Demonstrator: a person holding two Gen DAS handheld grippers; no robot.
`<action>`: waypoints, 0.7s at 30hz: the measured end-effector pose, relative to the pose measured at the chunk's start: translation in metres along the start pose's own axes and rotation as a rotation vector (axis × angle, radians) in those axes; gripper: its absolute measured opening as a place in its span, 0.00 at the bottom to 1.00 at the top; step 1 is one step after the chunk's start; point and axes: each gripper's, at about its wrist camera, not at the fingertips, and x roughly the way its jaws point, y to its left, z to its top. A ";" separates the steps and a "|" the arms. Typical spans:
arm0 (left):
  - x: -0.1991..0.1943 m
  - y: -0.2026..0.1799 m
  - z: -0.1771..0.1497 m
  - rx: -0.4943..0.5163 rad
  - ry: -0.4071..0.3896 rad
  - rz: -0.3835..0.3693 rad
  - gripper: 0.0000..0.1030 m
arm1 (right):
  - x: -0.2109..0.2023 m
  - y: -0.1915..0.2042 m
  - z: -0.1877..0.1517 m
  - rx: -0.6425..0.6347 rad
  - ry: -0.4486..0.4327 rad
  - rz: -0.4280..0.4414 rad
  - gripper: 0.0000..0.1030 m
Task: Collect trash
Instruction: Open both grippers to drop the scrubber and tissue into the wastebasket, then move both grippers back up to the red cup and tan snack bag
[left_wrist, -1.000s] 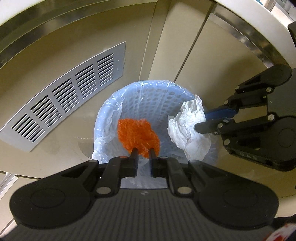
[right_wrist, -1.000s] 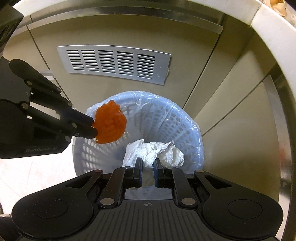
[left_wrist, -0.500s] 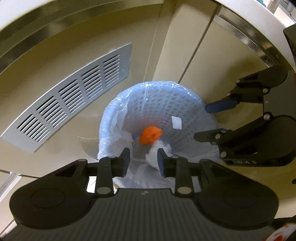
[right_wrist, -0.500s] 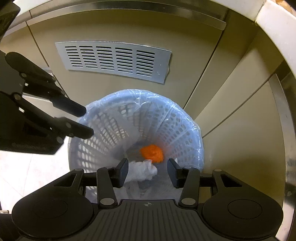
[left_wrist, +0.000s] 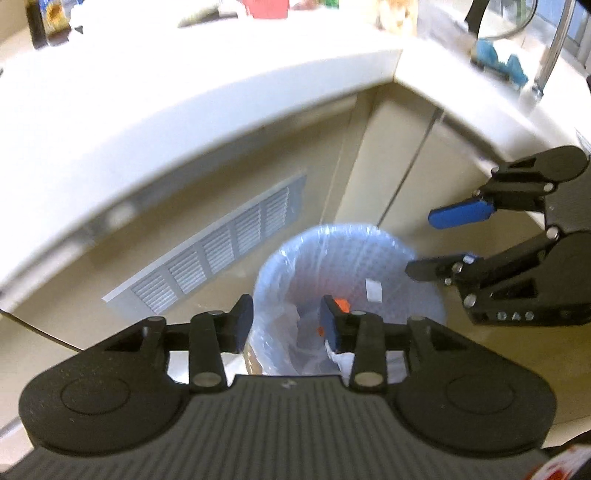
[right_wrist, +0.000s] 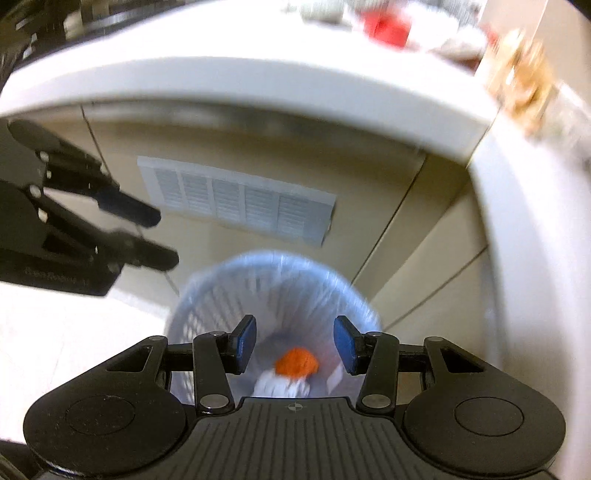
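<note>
We find the left gripper (left_wrist: 286, 319) released, its jaws having just been opening, with nothing between the pads. The right gripper (right_wrist: 295, 345) is likewise released and empty; its jaws have also just parted. Both hang above the waste basket (right_wrist: 218, 291), a pale mesh bin lined with a clear plastic bag (left_wrist: 273, 266), standing on the floor against beige cabinet fronts.

The trash lies at the bottom of the basket. The orange wad (right_wrist: 297, 363) is a rounded lump with no clear long axis; the crumpled white paper (right_wrist: 282, 386) lies touching it on the near side, partly cut off by the right gripper's body. From the left wrist view only slivers of orange show beside one finger pad.

A small white label (left_wrist: 373, 290) sits on the inner wall of the basket; we cannot read it. Lettering on both gripper housings is too blurred to read with confidence.

A louvred vent (right_wrist: 236, 201) is set in the cabinet behind. Items on the desk (left_wrist: 184, 92) above are smeared by motion blur and cannot be identified.
</note>
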 end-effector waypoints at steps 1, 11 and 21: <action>-0.006 0.000 0.003 0.000 -0.015 0.003 0.39 | -0.008 0.000 0.005 0.003 -0.023 -0.005 0.46; -0.068 -0.005 0.040 -0.022 -0.188 0.005 0.54 | -0.086 -0.013 0.037 0.113 -0.264 -0.073 0.46; -0.084 -0.012 0.092 -0.084 -0.293 0.038 0.72 | -0.122 -0.056 0.056 0.224 -0.404 -0.199 0.59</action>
